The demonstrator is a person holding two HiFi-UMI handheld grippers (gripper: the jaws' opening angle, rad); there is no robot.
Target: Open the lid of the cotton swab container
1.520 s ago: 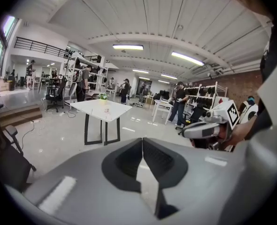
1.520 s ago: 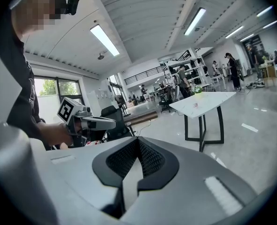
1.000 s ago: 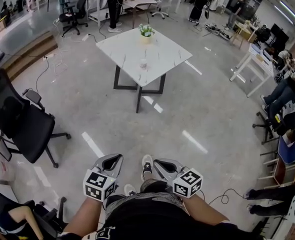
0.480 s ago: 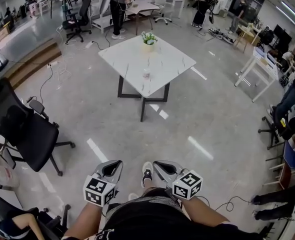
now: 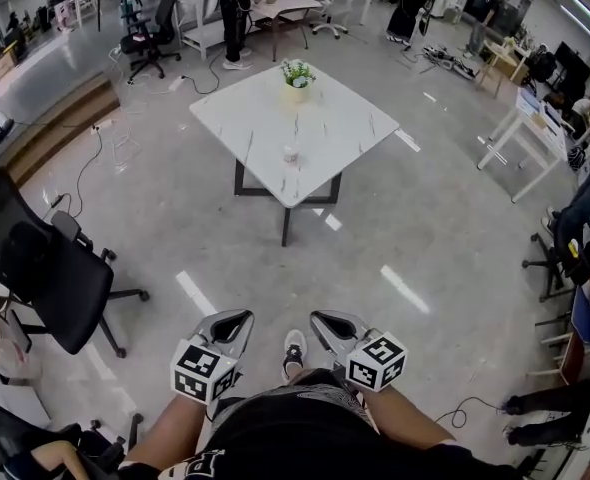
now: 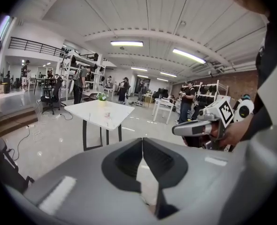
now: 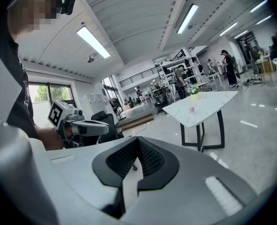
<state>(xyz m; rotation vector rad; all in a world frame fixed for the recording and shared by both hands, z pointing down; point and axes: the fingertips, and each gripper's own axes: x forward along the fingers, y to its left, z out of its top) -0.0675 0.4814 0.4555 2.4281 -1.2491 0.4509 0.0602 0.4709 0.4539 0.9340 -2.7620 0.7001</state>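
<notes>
At the bottom of the head view, the left gripper (image 5: pixel 227 325) and the right gripper (image 5: pixel 332 325) sit side by side just above the person's dark shirt. Both are empty, with jaws pressed together: each gripper view shows the dark pads meeting along a thin seam. A shoe (image 5: pixel 294 348) shows between them on the grey floor (image 5: pixel 405 238). At mid left stands a black office chair (image 5: pixel 45 268). Well apart, in the upper middle, a white table (image 5: pixel 335 128) carries the cotton swab container (image 5: pixel 290 154) — small, upright, near the closer edge, its lid too small to judge — and a potted plant (image 5: pixel 295 71) at the far corner.
</notes>
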